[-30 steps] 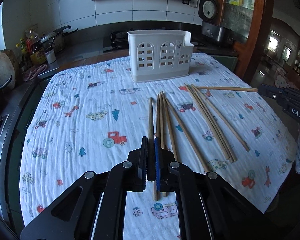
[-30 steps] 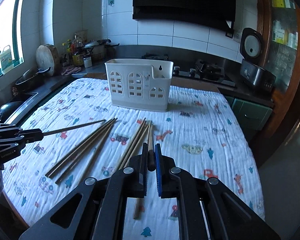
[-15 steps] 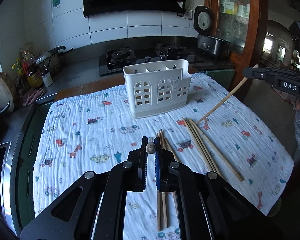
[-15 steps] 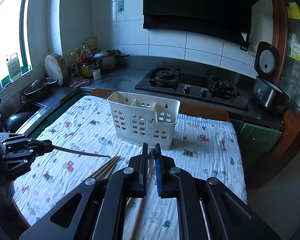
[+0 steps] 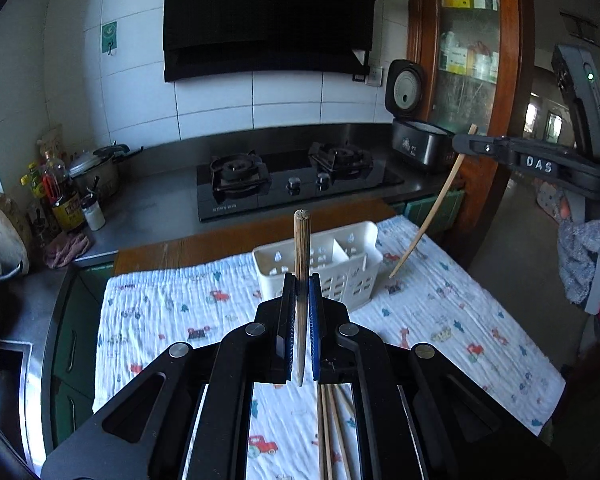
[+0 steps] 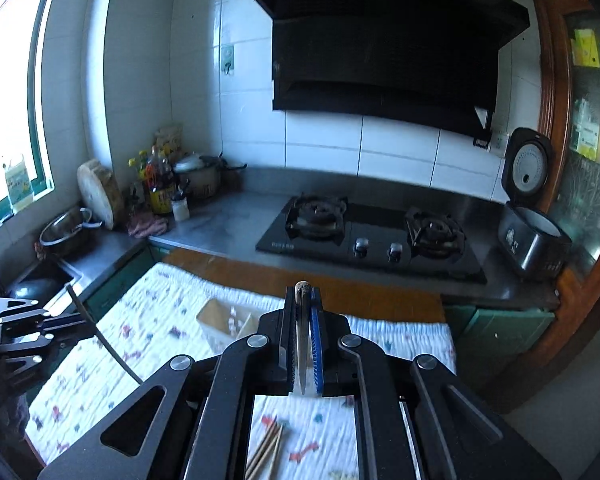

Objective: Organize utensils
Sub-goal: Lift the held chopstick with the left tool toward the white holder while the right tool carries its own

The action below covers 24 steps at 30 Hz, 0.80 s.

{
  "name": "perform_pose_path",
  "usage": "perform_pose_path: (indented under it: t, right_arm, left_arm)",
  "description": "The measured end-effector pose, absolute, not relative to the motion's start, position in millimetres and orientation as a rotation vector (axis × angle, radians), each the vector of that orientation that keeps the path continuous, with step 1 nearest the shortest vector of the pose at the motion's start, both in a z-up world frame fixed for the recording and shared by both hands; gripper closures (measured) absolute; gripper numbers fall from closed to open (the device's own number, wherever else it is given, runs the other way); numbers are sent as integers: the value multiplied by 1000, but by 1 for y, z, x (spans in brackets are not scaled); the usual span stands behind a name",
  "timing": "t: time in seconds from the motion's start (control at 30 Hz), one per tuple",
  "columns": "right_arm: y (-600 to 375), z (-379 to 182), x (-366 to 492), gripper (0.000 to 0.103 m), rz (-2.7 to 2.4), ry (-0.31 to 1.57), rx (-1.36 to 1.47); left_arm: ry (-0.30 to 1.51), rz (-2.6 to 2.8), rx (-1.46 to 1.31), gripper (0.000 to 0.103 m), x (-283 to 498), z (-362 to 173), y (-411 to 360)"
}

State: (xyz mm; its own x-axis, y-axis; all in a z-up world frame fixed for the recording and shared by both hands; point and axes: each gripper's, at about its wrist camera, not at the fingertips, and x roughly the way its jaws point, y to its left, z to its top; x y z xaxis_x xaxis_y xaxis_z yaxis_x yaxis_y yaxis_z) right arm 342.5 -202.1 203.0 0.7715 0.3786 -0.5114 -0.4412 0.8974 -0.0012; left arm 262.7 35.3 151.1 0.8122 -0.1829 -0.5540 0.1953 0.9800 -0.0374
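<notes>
White caddy (image 5: 340, 276) with bare visible compartments on the bench; left gripper (image 5: 300, 320) and right gripper (image 6: 302, 340), jaws each pinching one chopstick (image 5: 302, 248).

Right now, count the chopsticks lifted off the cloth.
2. The upright chopstick is clamped in the left gripper; the slanted chopstick hangs from the right gripper, tip near the white utensil caddy. More lie on the cloth, some perhaps hidden.

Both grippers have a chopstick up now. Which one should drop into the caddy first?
Probably the left. The left gripper holds its chopstick upright directly before the white utensil caddy. The right gripper's chopstick slants with its tip beside the caddy, over the cloth.
</notes>
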Motion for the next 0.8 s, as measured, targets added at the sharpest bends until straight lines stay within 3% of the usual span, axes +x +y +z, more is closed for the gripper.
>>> perform_pose_path:
  t: [0.37,0.8]
  right_arm:
    - [-186,192,402,96,416,564,-97]
    - [-179,140,420,96,428,645,-129]
  left_arm:
    - [463,-165,-23,98,332,211,36]
    - [595,-117,-79,98,398,143,45]
